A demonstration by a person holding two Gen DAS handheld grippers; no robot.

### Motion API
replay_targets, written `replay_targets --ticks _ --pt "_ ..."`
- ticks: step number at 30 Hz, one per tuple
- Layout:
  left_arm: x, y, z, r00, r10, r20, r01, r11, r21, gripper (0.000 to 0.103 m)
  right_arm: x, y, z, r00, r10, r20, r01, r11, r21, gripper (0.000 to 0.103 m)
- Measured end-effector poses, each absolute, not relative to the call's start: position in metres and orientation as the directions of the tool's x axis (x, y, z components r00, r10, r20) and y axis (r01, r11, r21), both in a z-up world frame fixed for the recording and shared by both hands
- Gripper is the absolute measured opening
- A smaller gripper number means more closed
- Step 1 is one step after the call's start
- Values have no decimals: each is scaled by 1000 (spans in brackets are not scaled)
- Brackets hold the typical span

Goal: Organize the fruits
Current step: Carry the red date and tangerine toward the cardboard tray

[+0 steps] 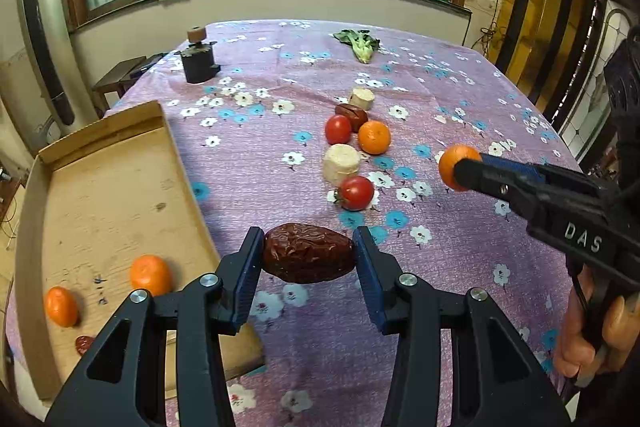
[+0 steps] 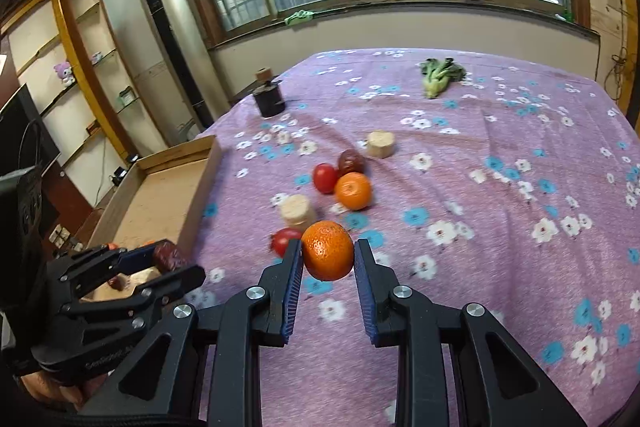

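Now the left gripper (image 1: 308,259) clamps a wrinkled dark red jujube (image 1: 307,253) end to end between its blue pads, lifted above the purple floral tablecloth (image 1: 440,307), just beside the shallow cardboard tray (image 1: 104,179). Two orange mandarins (image 1: 150,275) and a small red piece already lie in the tray's near end. The right gripper (image 2: 327,257) is closed tight on a round orange mandarin (image 2: 327,255), held off the cloth. Farther out, two red cherry tomatoes (image 1: 355,192), another mandarin (image 1: 374,137), another jujube (image 1: 352,115) and two pale cylindrical chunks (image 1: 341,163) sit clustered mid-table.
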State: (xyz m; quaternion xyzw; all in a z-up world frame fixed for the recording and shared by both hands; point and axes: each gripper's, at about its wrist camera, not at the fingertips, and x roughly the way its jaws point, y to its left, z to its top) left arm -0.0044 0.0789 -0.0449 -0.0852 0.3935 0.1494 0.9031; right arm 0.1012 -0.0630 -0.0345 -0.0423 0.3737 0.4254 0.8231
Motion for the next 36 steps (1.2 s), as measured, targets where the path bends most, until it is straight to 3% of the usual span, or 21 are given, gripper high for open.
replay_targets --ticks 36 --pt "-65 144 -41 631 301 -715 -483 874 -58 44 29 9 -24 243 718 -652 -842 490 226 26"
